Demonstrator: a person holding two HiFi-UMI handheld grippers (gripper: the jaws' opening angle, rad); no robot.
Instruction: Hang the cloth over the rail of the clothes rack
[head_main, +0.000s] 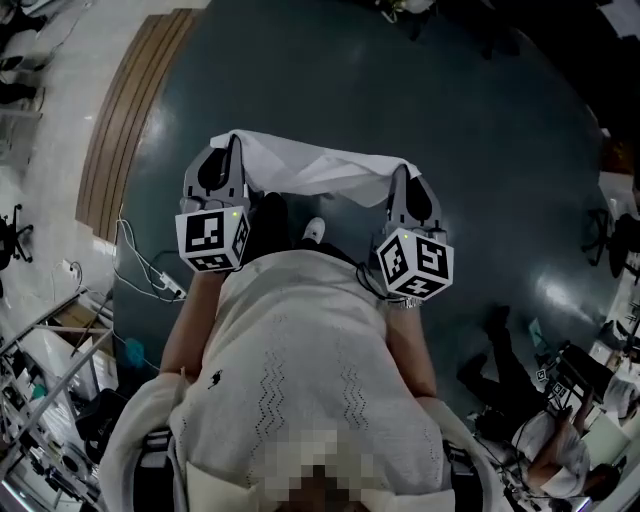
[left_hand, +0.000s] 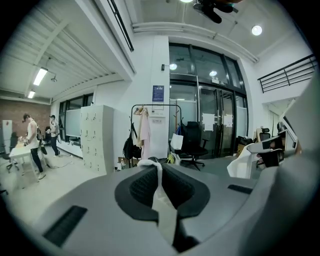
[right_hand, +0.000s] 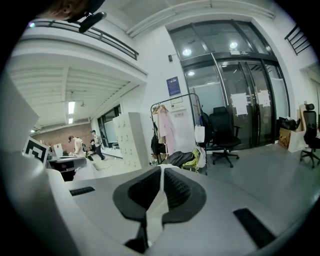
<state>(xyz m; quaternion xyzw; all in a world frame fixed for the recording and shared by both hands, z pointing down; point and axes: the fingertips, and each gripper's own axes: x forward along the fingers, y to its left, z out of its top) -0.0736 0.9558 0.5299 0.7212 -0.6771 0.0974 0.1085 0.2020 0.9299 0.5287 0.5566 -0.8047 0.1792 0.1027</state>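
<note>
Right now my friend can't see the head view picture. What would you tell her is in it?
Seen from above, a person in a white sweater holds a white cloth stretched between the left gripper and the right gripper, whose fingers pinch one end each. Below them lies a dark grey floor.

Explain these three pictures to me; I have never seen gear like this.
No robot here: a person holds a gripper in each hand. The top-down picture comes from a camera on the person's head; it shows the left gripper and right gripper holding a white cloth between them above the dark floor. The other two come from cameras riding on each gripper, looking along its jaws; both are shut on the cloth. Across the room stands a clothes rack with garments hanging.
</note>
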